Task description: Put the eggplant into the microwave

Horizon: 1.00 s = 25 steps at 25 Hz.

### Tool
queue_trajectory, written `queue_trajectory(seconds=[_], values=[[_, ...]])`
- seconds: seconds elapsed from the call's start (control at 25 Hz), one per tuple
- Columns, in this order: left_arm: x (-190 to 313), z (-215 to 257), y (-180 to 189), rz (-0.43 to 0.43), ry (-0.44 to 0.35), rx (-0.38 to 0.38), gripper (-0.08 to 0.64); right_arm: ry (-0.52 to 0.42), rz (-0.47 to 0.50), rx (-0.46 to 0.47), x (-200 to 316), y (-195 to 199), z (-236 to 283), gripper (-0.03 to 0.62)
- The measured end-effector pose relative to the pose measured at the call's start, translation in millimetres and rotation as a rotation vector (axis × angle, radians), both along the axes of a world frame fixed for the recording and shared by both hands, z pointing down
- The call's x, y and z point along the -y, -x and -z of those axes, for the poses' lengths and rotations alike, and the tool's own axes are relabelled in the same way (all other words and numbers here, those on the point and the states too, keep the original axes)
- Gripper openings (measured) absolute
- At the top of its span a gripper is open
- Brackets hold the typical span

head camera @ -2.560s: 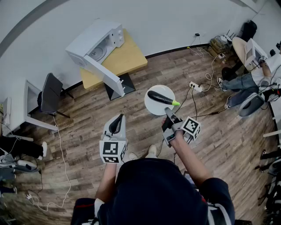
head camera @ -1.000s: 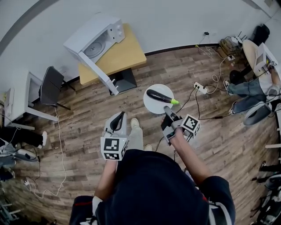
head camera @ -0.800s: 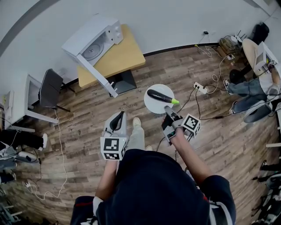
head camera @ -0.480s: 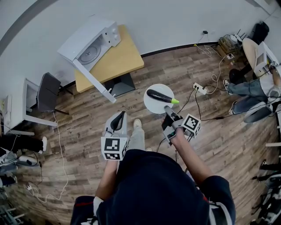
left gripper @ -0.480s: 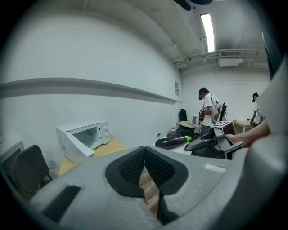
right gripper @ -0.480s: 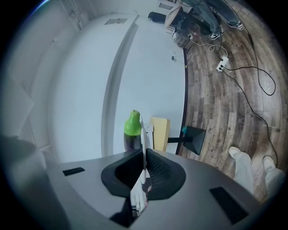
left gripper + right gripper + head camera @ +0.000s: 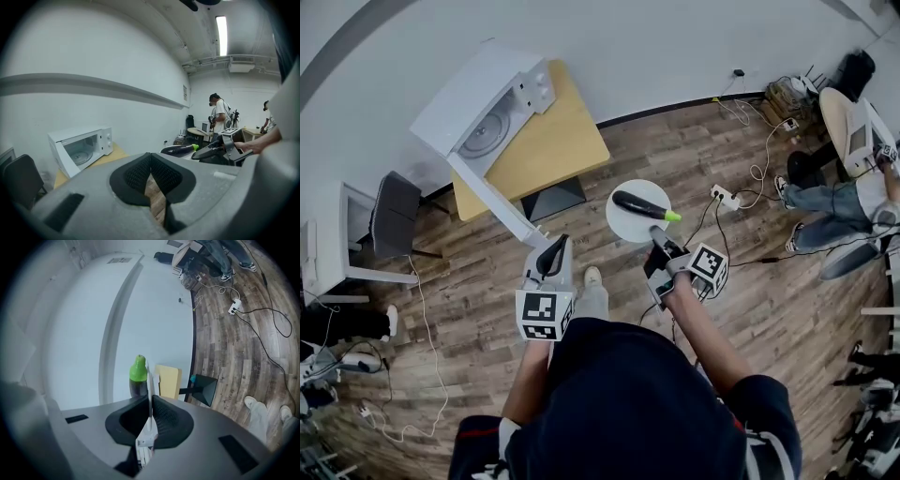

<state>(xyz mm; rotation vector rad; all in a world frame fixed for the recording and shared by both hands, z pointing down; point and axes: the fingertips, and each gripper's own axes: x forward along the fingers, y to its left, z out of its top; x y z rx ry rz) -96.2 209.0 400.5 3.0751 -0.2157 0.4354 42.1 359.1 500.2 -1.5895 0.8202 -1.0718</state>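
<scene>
Carrying: the eggplant (image 7: 643, 206) lies lengthwise on a round white plate (image 7: 623, 227), green stem end toward the person's right. It rides on the plate, not between any jaws.
Plate: held out roughly level above the wooden floor (image 7: 769, 281), which keeps the eggplant from rolling. No other support for it is visible.
Right gripper (image 7: 658, 239): clamped on the plate's near rim. In the right gripper view the rim runs edge-on between the two pads, with the eggplant's green tip just beyond.
Left gripper (image 7: 549, 259): jaws closed together on nothing, held low to the left of the plate. It looks free to steady the plate or handle the eggplant.
Microwave (image 7: 478, 98): white, on a yellow table (image 7: 553, 141) ahead and to the left, well apart from the plate. Its door (image 7: 492, 202) hangs open and the glass turntable (image 7: 473, 136) shows — the cavity looks ready.
Stage: judged as transport, since the eggplant is not yet in the microwave.
Risk: a one-sided rim grip — any tilt could send the eggplant sliding off.
</scene>
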Motion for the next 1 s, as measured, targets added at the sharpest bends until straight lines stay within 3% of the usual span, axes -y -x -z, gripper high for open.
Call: queue_trajectory(seconds=[0.52,1.0], values=[[106,16,-92,-0.051,-0.008,-0.021,0.017,0.029,0.022,-0.019,121,-77,18,0.021],[166,3,-108,-0.007,0.021,-0.012,0.017,0.033,0.085,-0.015,196,-104,14,0.021]])
